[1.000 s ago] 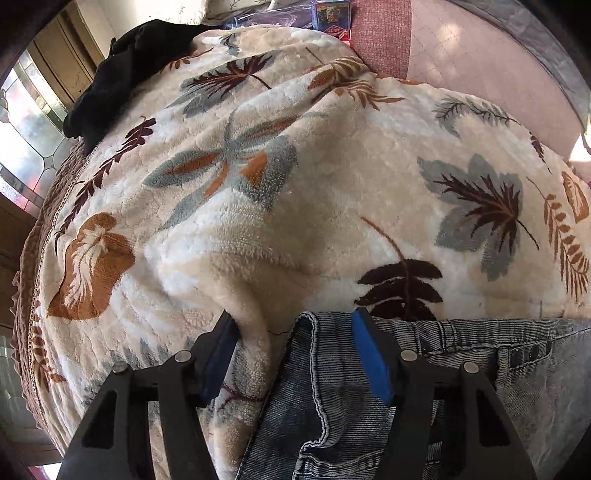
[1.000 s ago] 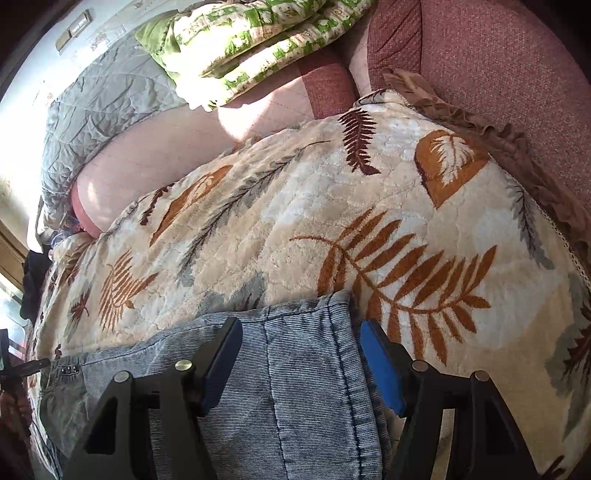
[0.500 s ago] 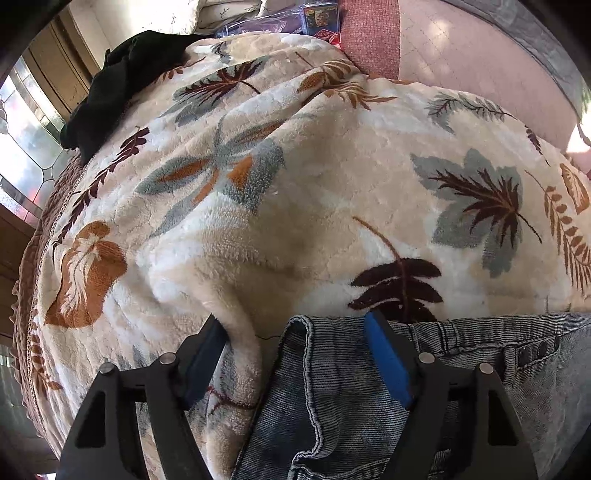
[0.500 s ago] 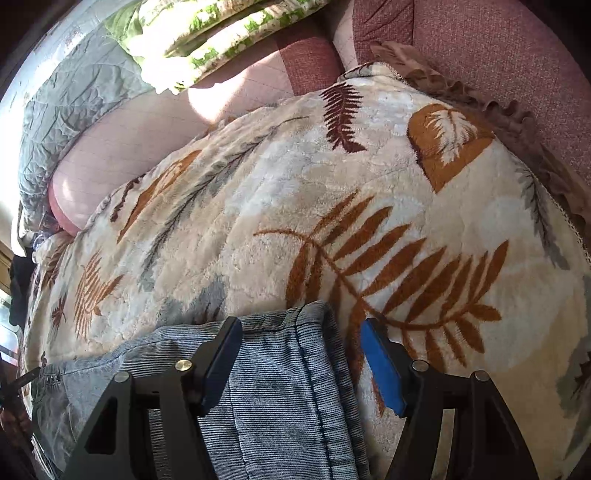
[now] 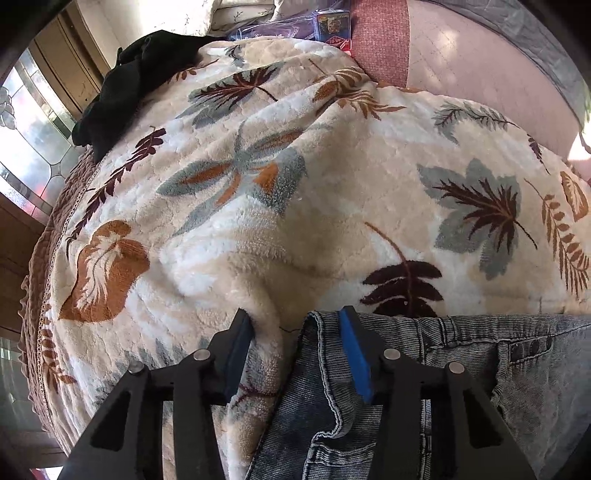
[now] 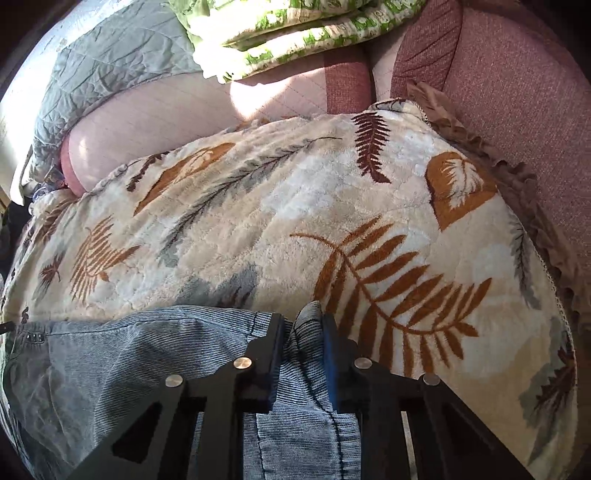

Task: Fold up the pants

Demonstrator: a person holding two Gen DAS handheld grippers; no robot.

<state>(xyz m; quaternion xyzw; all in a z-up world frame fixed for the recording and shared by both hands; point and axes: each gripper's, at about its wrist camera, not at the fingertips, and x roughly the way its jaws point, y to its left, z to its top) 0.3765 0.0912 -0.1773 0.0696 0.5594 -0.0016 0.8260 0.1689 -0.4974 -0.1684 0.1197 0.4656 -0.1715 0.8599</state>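
A leaf-patterned fleece blanket [image 5: 332, 192] covers the pink mattress [image 6: 155, 122] beneath my two tongs, with a green-printed quilt [image 6: 295, 33] heaped beyond it and dark clothing [image 5: 140, 77] at its far edge by a window [image 5: 29, 147]. The jeans [image 5: 498, 387] lie flat on the blanket's near side. My right gripper [image 6: 303, 328], parted half a second ago, has just been closing and now pinches a bunched jeans edge. My left gripper [image 5: 295, 328] has narrowed, straddling the jeans' corner and a blanket fold, unclenched.

A fluffy cream blanket [image 5: 295, 184] with leaf pictures covers a pink bed [image 6: 517, 92]. Sun shines on it. A window [image 5: 29, 122] with patterned glass is at the side, and a green and white quilt [image 6: 295, 33] lies folded at the back.
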